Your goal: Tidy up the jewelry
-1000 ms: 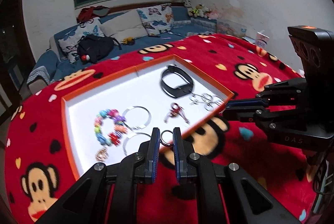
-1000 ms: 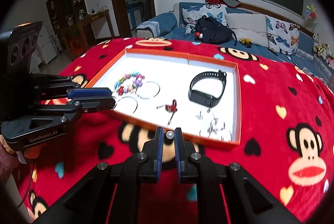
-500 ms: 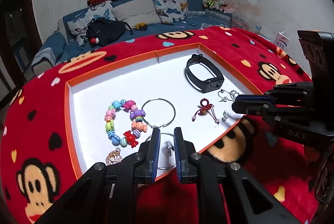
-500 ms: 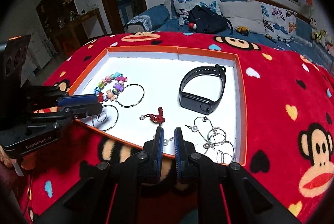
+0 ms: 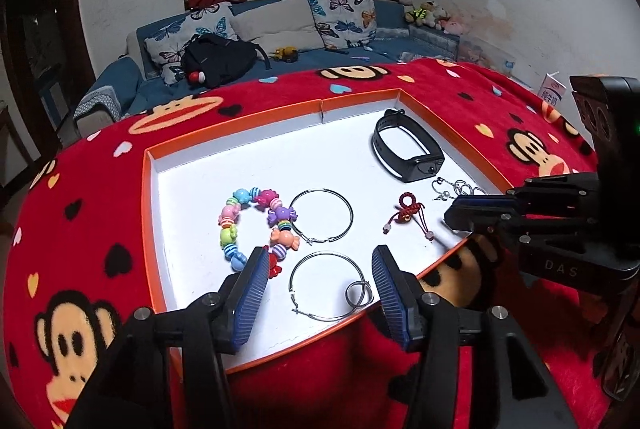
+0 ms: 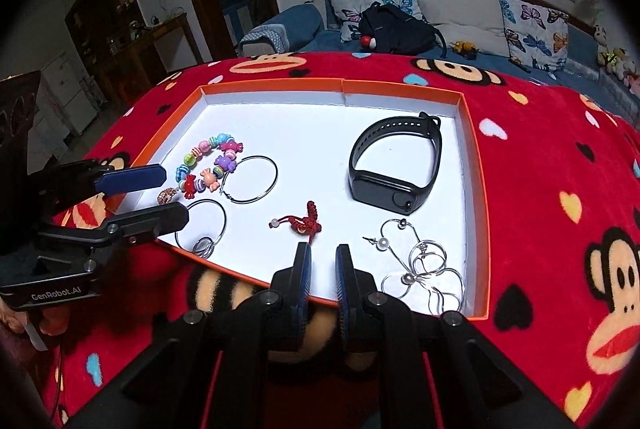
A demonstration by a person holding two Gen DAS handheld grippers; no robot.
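An orange-rimmed white tray (image 5: 248,165) (image 6: 476,197) holds a colourful bead bracelet (image 5: 256,225) (image 6: 206,165), two big silver hoops (image 5: 322,215) (image 6: 250,179), a small silver ring (image 5: 359,293) (image 6: 203,247), a red knot charm (image 5: 408,213) (image 6: 304,223), a black fitness band (image 5: 408,151) (image 6: 396,165) and tangled silver earrings (image 6: 424,265). My left gripper (image 5: 316,281) (image 6: 152,195) is open and empty over the tray's near edge, with the small ring lying between its fingers. My right gripper (image 6: 322,267) (image 5: 460,207) is nearly shut and looks empty, by the red charm.
The tray lies on a red monkey-print blanket (image 5: 520,149). A blue sofa with butterfly cushions and a black backpack (image 5: 218,59) stands behind. A small gold trinket (image 6: 167,193) lies at the tray's left corner.
My left gripper has opened and dropped the small silver ring into the tray beside the near hoop. Both grippers have moved in over the tray's near edge.
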